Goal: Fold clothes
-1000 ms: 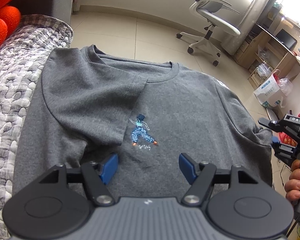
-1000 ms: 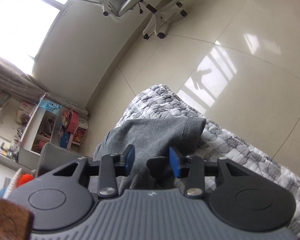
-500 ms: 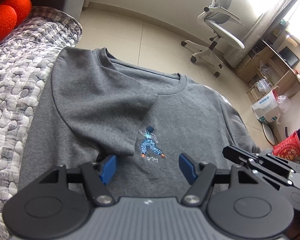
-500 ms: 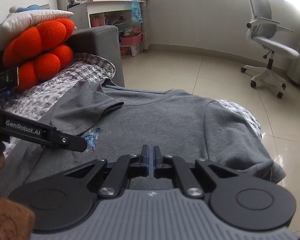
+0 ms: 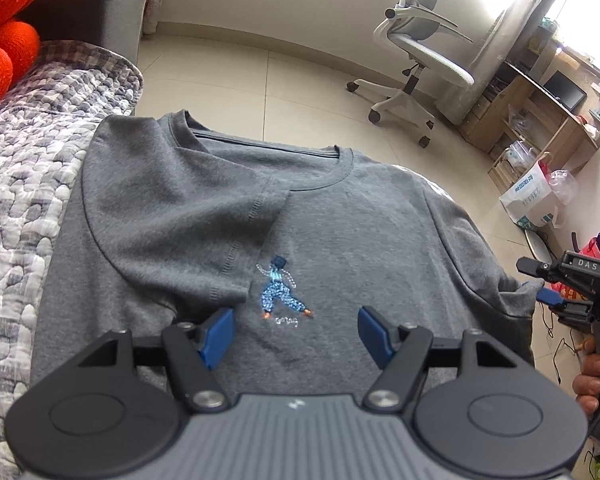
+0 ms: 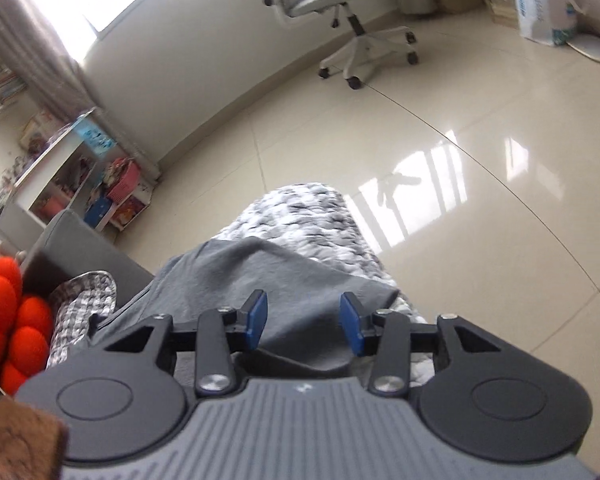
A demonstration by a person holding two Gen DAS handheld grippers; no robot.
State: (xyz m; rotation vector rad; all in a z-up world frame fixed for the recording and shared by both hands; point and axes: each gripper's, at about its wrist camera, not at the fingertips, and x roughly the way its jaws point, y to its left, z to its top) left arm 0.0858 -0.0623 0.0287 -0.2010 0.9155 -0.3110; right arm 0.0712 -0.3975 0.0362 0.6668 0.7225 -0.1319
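While the grey shirt point(image 5: 340, 240) is laid flat on the bed, its unfolded sleeve point(image 6: 300, 276) is found right ahead of the open, empty right gripper point(image 6: 303, 322), nearer than the open left gripper point(image 5: 296, 334).

Within the last half second the right gripper point(image 6: 303, 322) swung away from its frontal view of the grey cotton T-shirt point(image 5: 340, 240) and returned to the garment's right sleeve edge. Its blue-padded jaws, previously pressed together, parted and now straddle that sleeve. In the left wrist view, the right gripper moved from the lower centre to the far right edge.
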